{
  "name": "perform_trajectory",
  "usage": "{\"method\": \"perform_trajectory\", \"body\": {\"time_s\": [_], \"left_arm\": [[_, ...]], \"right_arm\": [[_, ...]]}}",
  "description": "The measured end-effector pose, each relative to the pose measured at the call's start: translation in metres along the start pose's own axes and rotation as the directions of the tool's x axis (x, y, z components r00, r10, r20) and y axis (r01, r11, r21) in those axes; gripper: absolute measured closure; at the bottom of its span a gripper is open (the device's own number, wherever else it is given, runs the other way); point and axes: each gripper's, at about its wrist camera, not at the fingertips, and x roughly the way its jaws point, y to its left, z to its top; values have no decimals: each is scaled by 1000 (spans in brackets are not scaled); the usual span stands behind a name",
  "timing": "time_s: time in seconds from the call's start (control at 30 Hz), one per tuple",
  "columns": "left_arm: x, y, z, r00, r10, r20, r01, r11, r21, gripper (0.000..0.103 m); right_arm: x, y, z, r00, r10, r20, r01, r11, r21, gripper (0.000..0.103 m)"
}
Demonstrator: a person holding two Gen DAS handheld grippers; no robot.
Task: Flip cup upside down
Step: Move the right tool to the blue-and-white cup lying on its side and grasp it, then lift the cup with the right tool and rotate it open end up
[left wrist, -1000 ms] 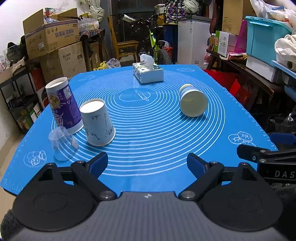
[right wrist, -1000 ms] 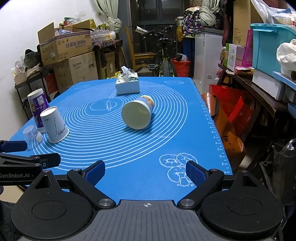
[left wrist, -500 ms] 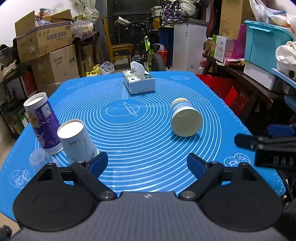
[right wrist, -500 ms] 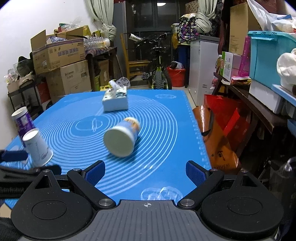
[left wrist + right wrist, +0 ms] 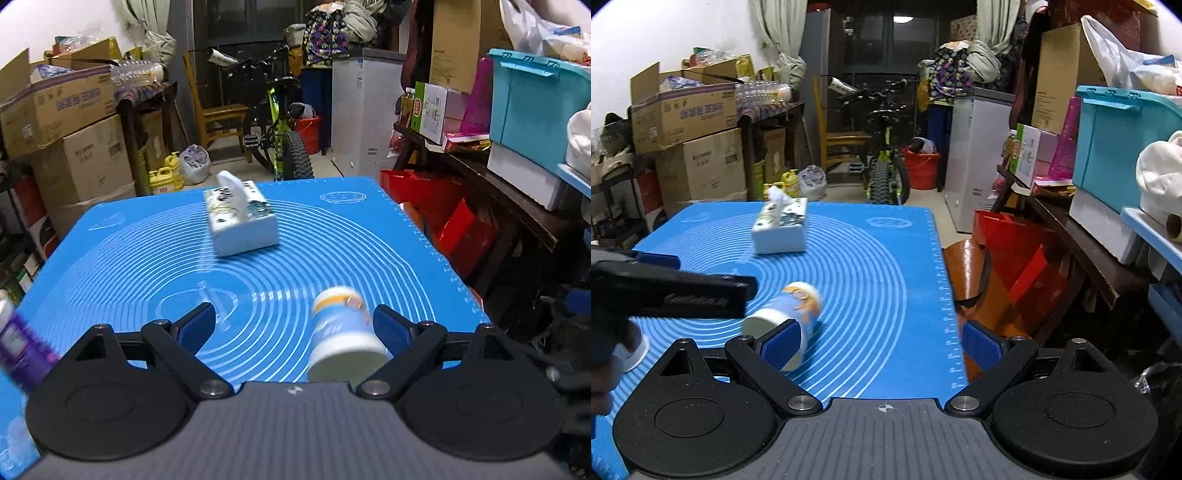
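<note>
A blue and white paper cup (image 5: 341,332) lies on its side on the blue mat (image 5: 332,236), its base toward me. My left gripper (image 5: 293,326) is open, and the cup lies between its fingers, close to the right pad (image 5: 388,328). In the right wrist view the same cup (image 5: 790,314) lies just behind the left pad (image 5: 781,345) of my open, empty right gripper (image 5: 882,345). The left gripper's finger (image 5: 676,291) crosses that view at the left.
A white tissue box (image 5: 240,219) stands on the mat beyond the cup. A purple cup (image 5: 18,339) is at the left edge, and a white upturned cup (image 5: 633,350) shows partly behind the left gripper. Red bags (image 5: 1027,273) and shelves crowd the table's right side.
Both grippers have moved forward over the mat toward the lying cup. The left one swung right, so the cup now sits between its fingers. Both stayed open.
</note>
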Motion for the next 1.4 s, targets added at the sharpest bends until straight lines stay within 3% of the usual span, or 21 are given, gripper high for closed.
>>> {"method": "perform_trajectory", "body": {"time_s": [0.2, 0.37, 0.47, 0.5, 0.6, 0.77, 1.17, 1.4], "left_arm": [[48, -21, 3, 995, -6, -103, 10, 999, 40, 11], [75, -24, -6, 976, -5, -216, 15, 999, 43, 12], [80, -21, -12, 965, -26, -262, 34, 999, 25, 17], [80, -18, -13, 962, -55, -267, 59, 998, 5, 24], [70, -17, -12, 960, -100, -263, 100, 995, -12, 41], [45, -21, -17, 967, -50, -249, 72, 994, 82, 42], [-39, 5, -61, 970, -47, -240, 68, 994, 80, 41], [-37, 6, -79, 961, -45, -272, 65, 996, 64, 40]], "right_arm": [[26, -19, -1, 999, -11, -32, 12, 1000, 26, 9], [44, -27, -4, 998, -12, -62, 15, 999, 42, 9], [49, -28, -7, 997, -9, -75, 12, 999, 52, 9], [49, -28, -8, 997, -9, -78, 13, 999, 53, 9], [47, -28, -9, 997, -12, -79, 16, 999, 52, 9], [33, -23, -7, 998, -10, -65, 13, 999, 48, 9], [-14, -5, -27, 997, 23, -76, -20, 999, 45, 9], [-19, 8, -43, 991, 50, -121, -44, 998, 51, 9]]}}
